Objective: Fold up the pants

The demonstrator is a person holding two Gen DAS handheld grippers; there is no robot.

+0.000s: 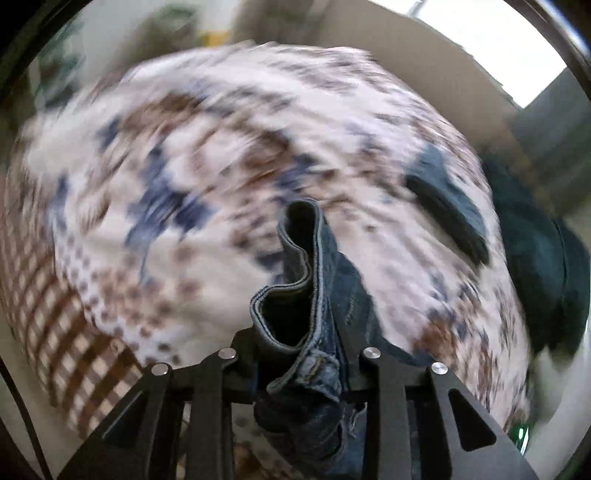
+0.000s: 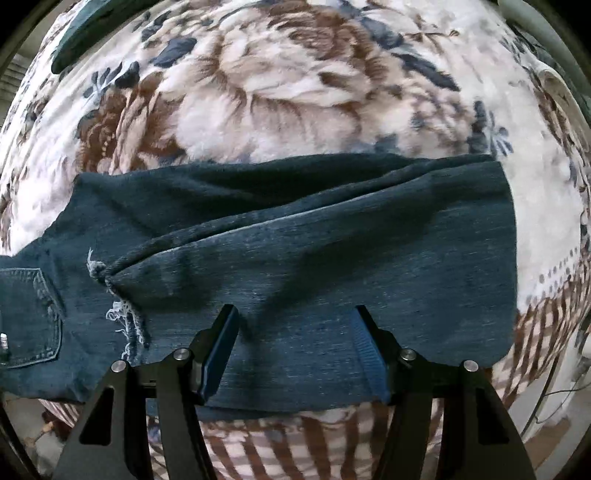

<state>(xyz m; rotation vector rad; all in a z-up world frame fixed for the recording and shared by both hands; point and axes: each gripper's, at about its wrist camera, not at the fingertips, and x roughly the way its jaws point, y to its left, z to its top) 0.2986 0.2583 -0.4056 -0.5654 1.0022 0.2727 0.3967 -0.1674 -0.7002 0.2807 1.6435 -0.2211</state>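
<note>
Dark blue jeans (image 2: 295,258) lie across a floral blanket (image 2: 277,92), legs stacked and running right, a back pocket (image 2: 29,317) and frayed rips at the left. My right gripper (image 2: 293,347) is open just above the near leg, its fingers (image 2: 221,347) apart. My left gripper (image 1: 303,354) is shut on the jeans' waistband (image 1: 295,295) and holds it lifted, a belt loop at the jaws. The left wrist view is blurred by motion.
The blanket covers a bed and has a checked border (image 2: 280,443) at the near edge. More dark denim (image 1: 450,206) lies on the blanket at the right of the left wrist view. A dark cloth (image 2: 96,29) lies at the far left.
</note>
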